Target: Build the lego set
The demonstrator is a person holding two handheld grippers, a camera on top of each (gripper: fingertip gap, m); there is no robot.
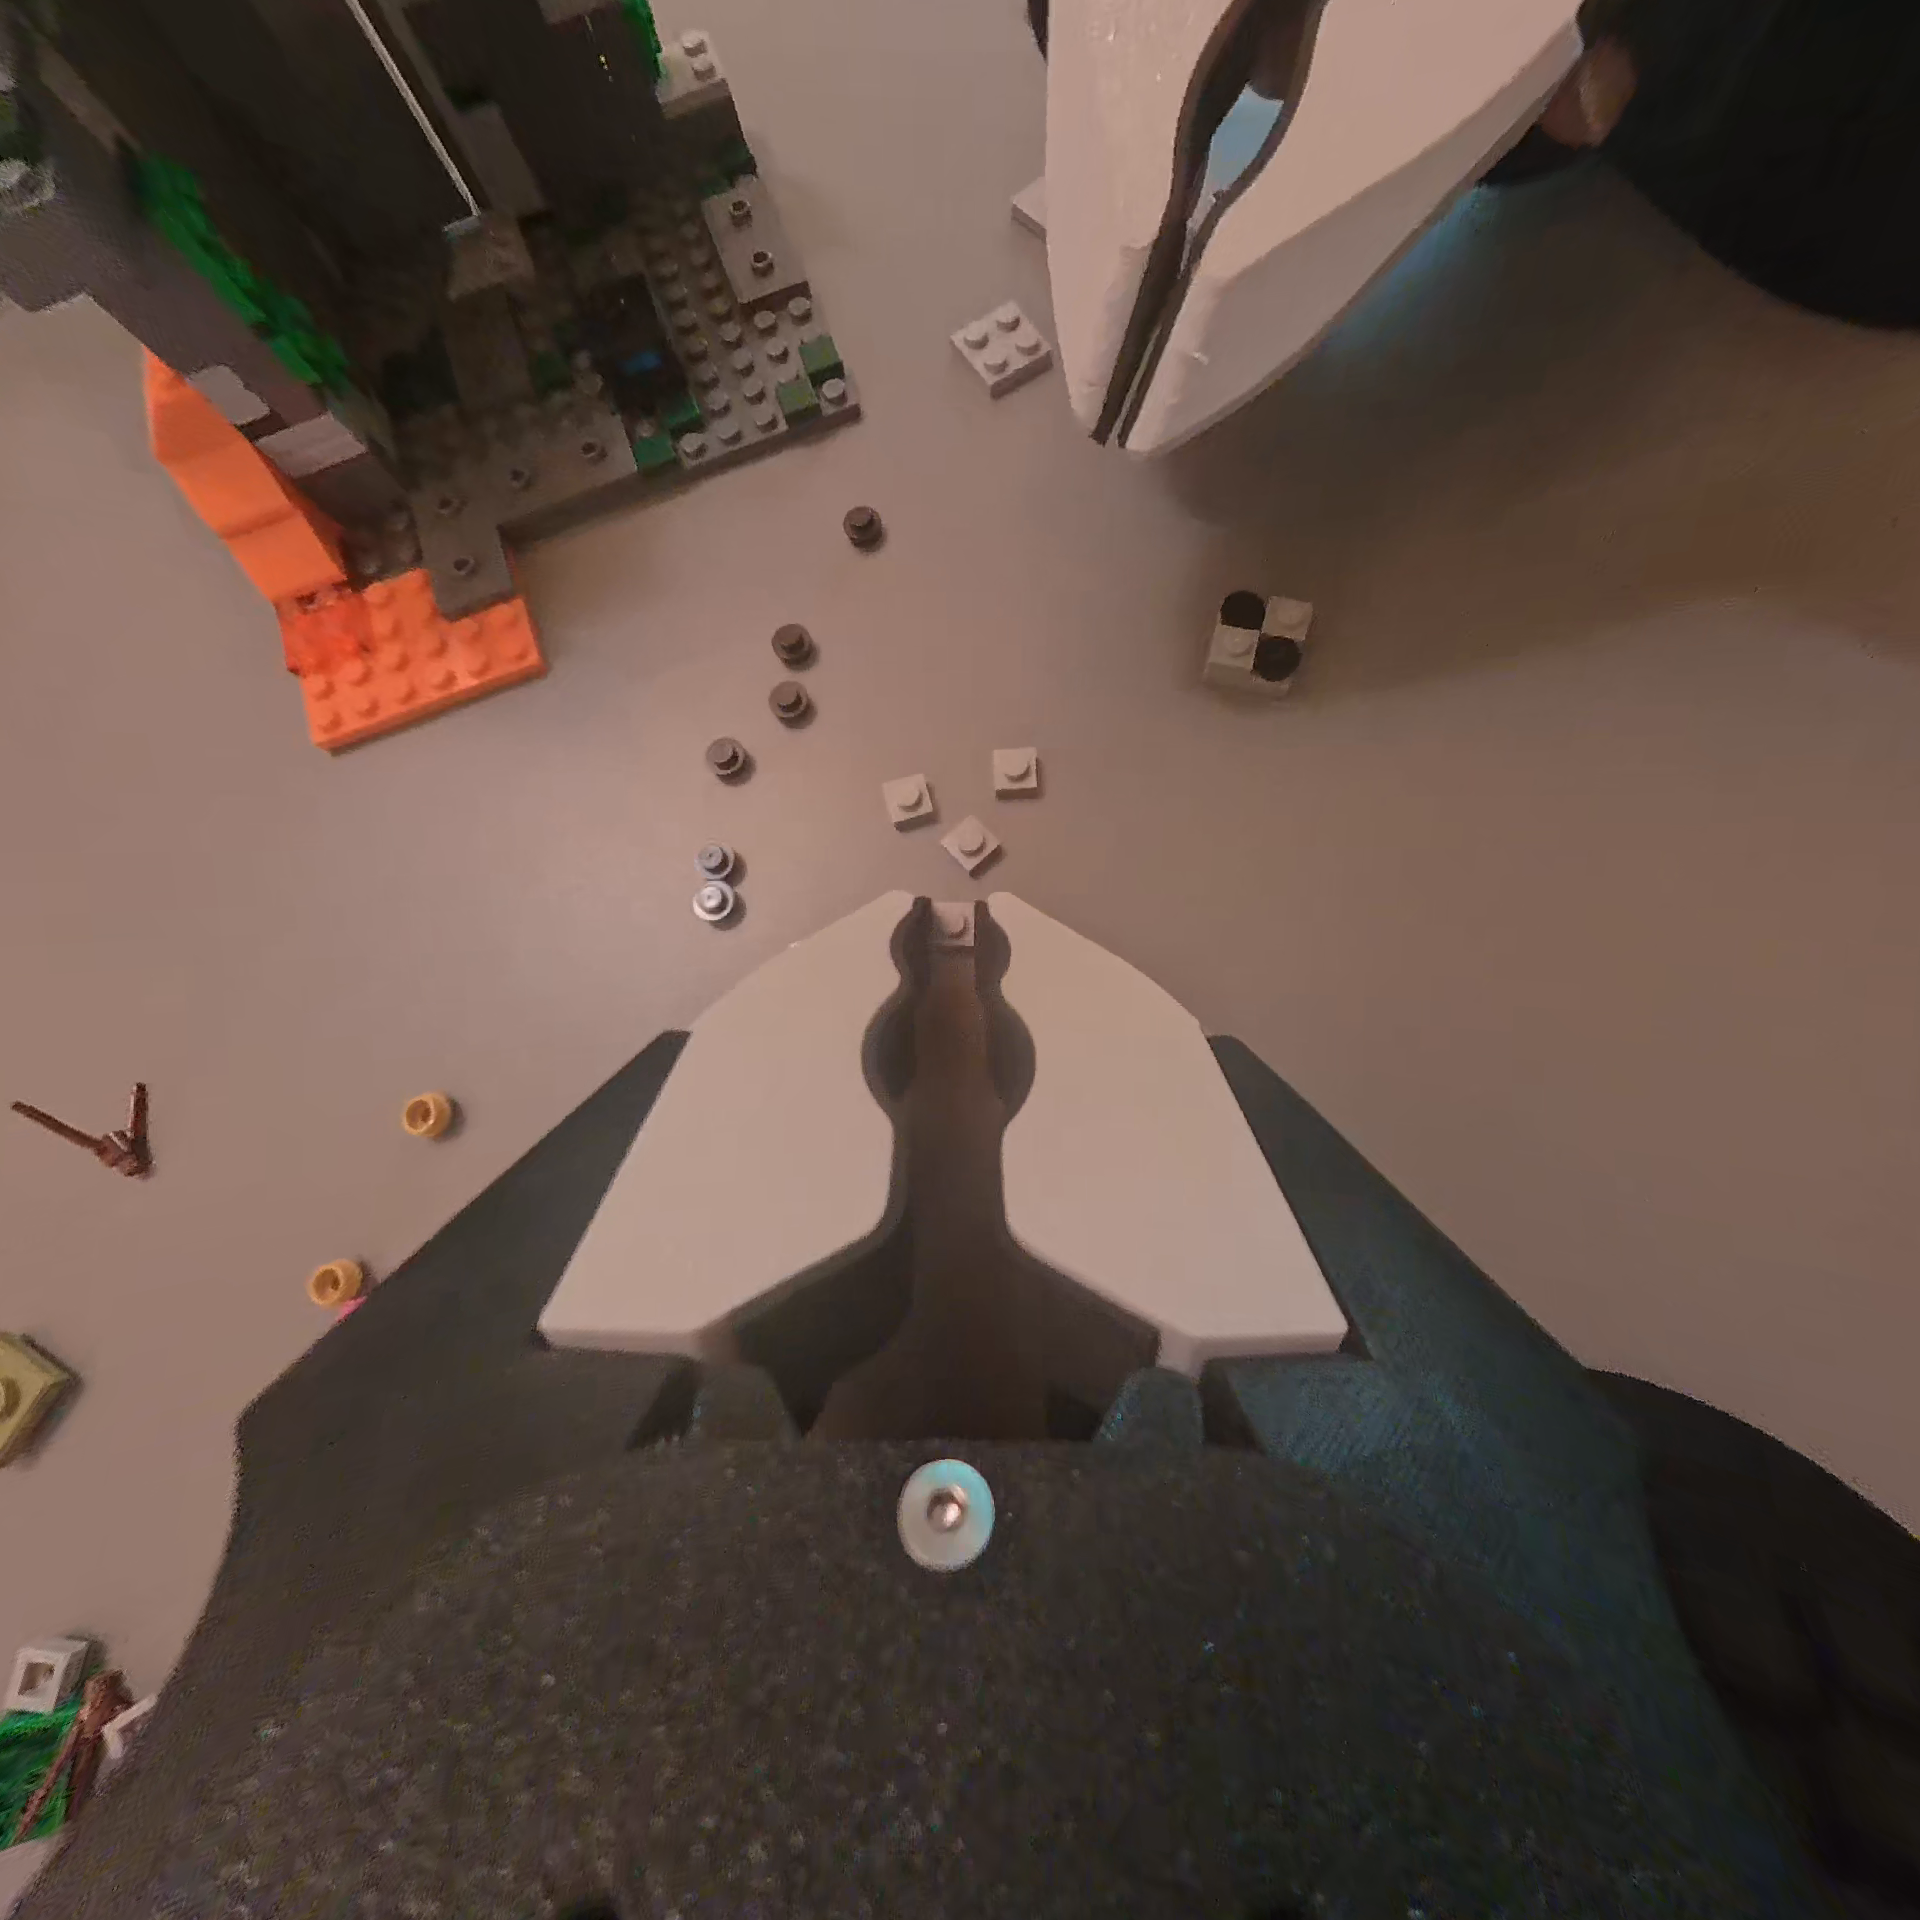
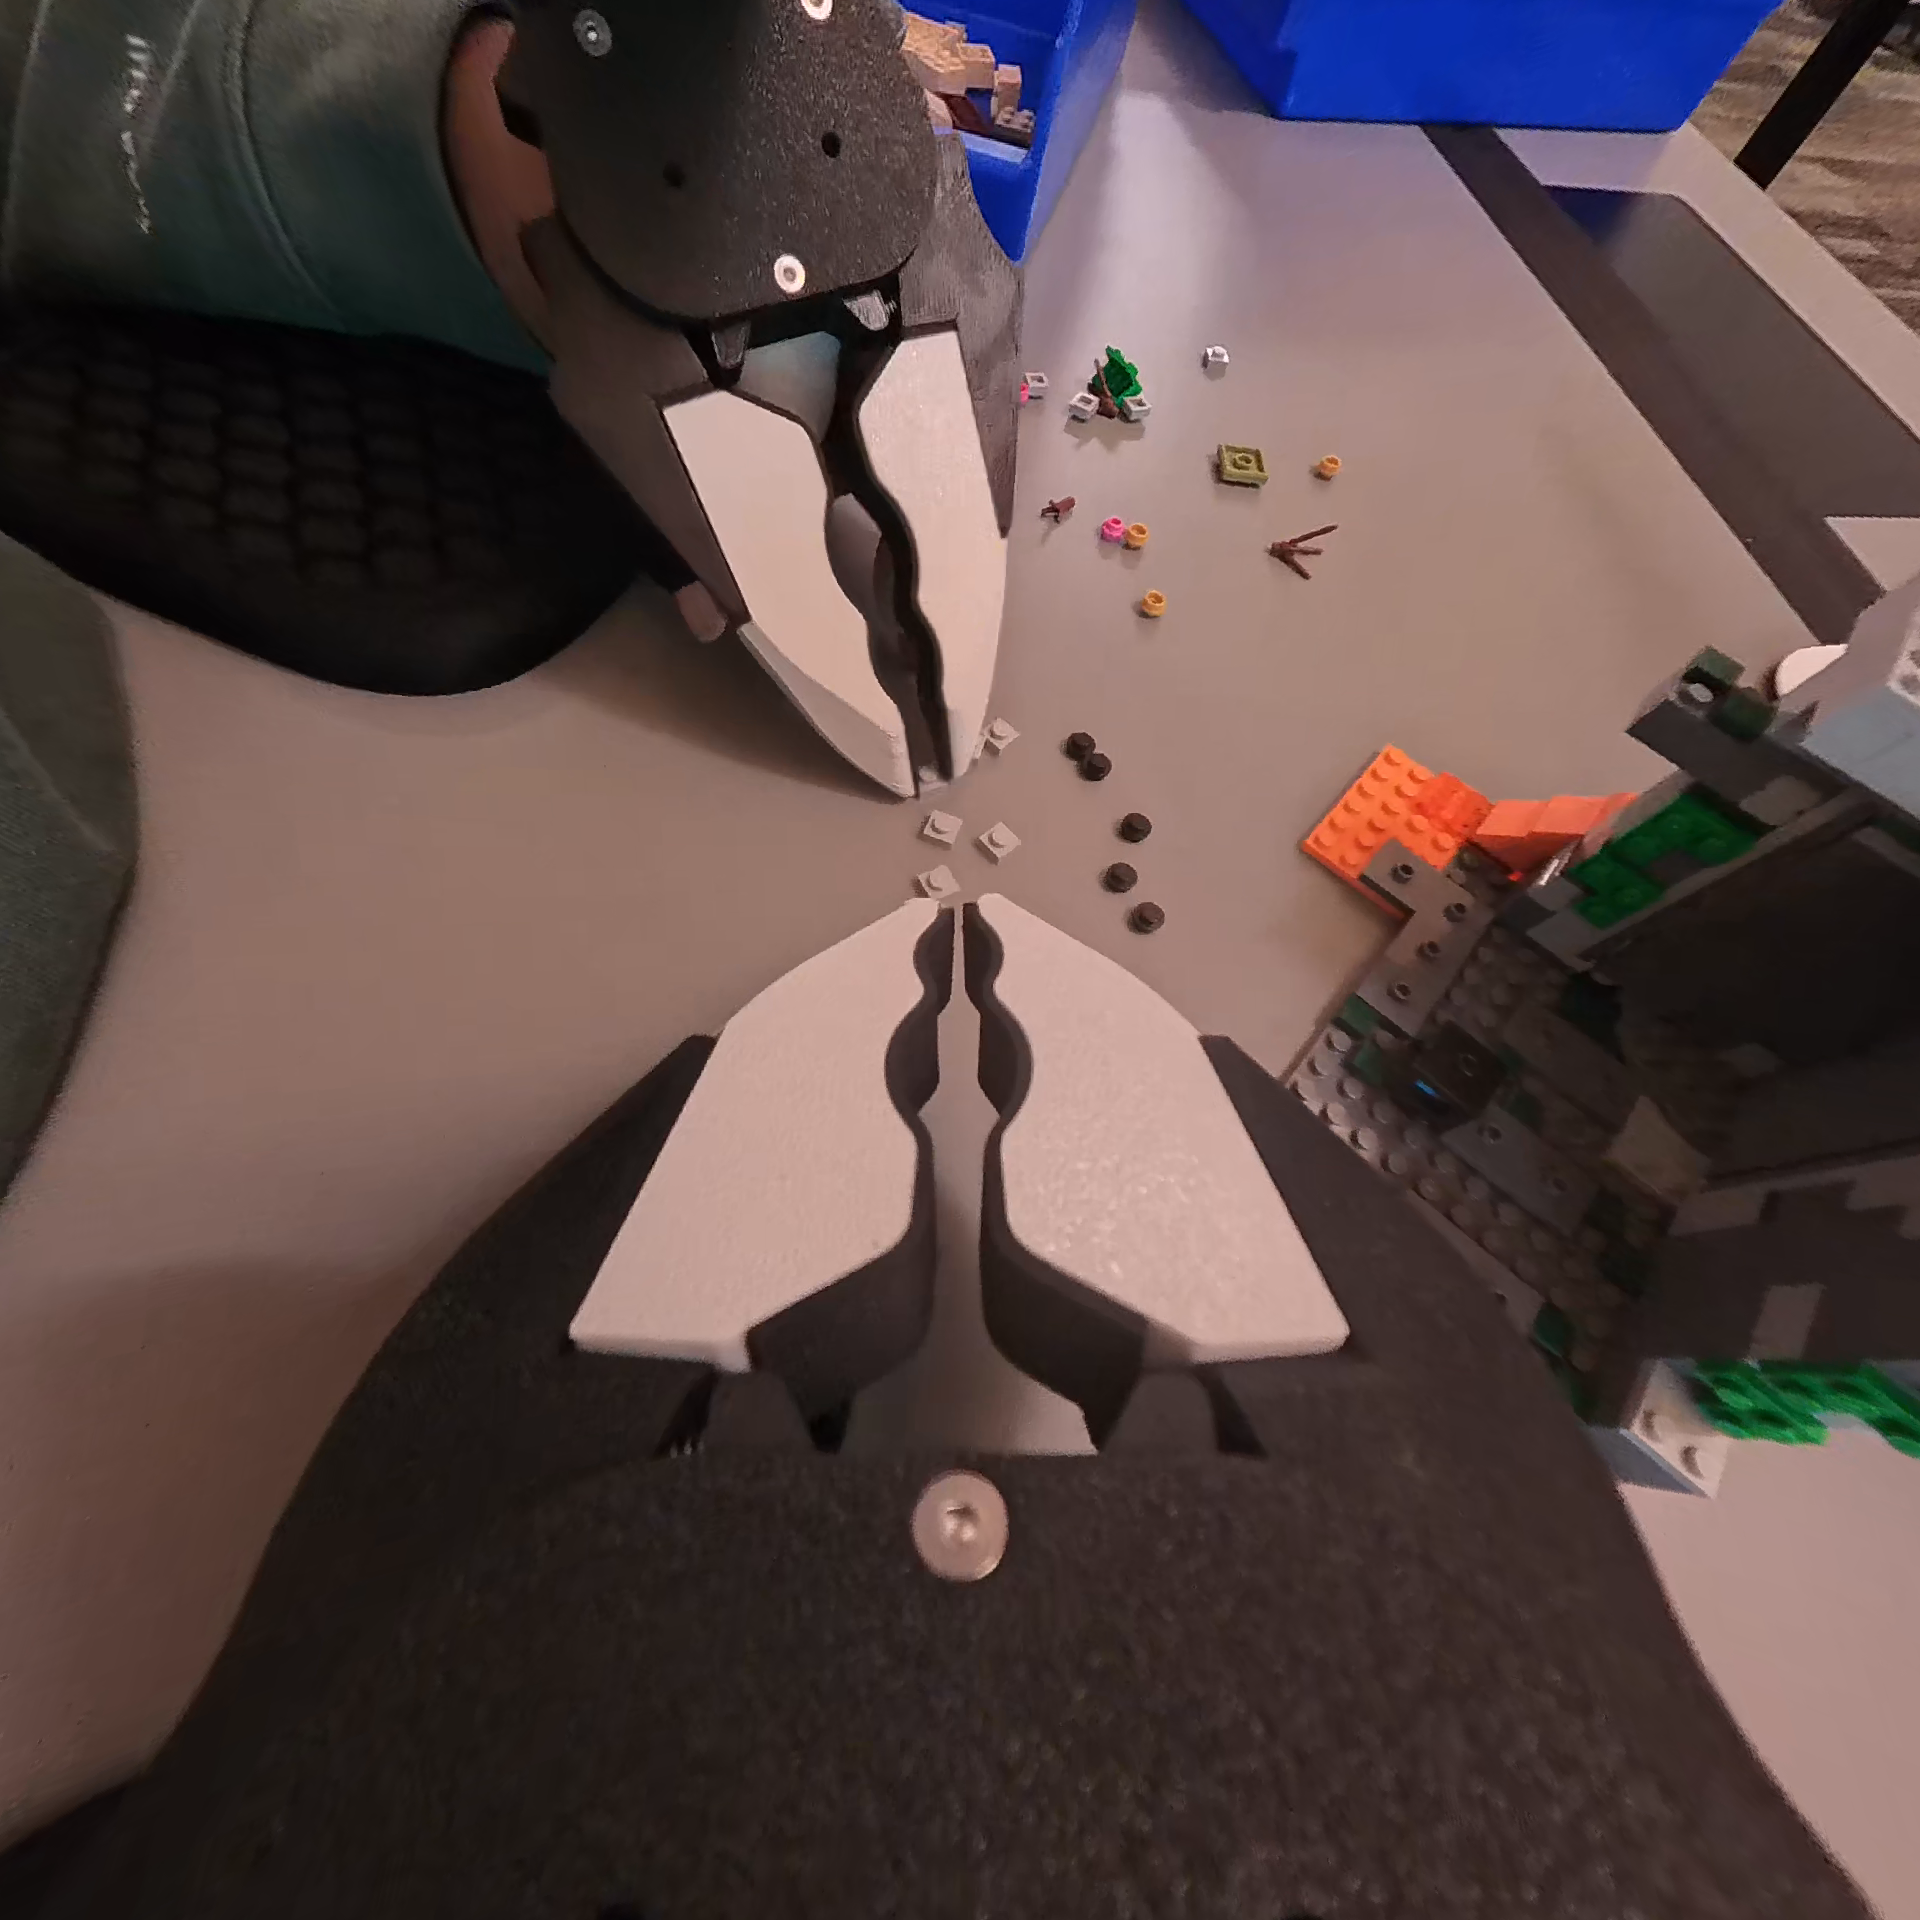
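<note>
My left gripper (image 1: pixel 953 914) is shut on a small grey one-stud plate (image 1: pixel 953 923), low at the grey table. Three more such plates (image 1: pixel 970 844) lie just ahead of it. In the right wrist view the left gripper (image 2: pixel 928 779) points down at the table near these plates (image 2: pixel 940 828). My right gripper (image 2: pixel 958 906) is shut and empty, just short of them; it also shows in the left wrist view (image 1: pixel 1117 431). The part-built model (image 1: pixel 468 312) of dark grey, green and orange bricks stands at the far left, and on the right in the right wrist view (image 2: pixel 1558 1039).
Several dark round studs (image 1: pixel 792 646) lie between the plates and the model. A grey 2x2 plate (image 1: pixel 1001 348) and a grey block with black studs (image 1: pixel 1259 644) lie nearby. Gold round pieces (image 1: pixel 428 1114), a brown twig (image 1: pixel 114 1132), an olive plate (image 2: pixel 1241 463) and blue bins (image 2: pixel 1455 52) are farther off. Left tips to right tips: about 7 centimetres. The part-built model (image 1: pixel 468 312) is about 15 centimetres from both grippers' fingertips. My right wrist view (image 2: pixel 1616 1090) looks at it from another angle.
</note>
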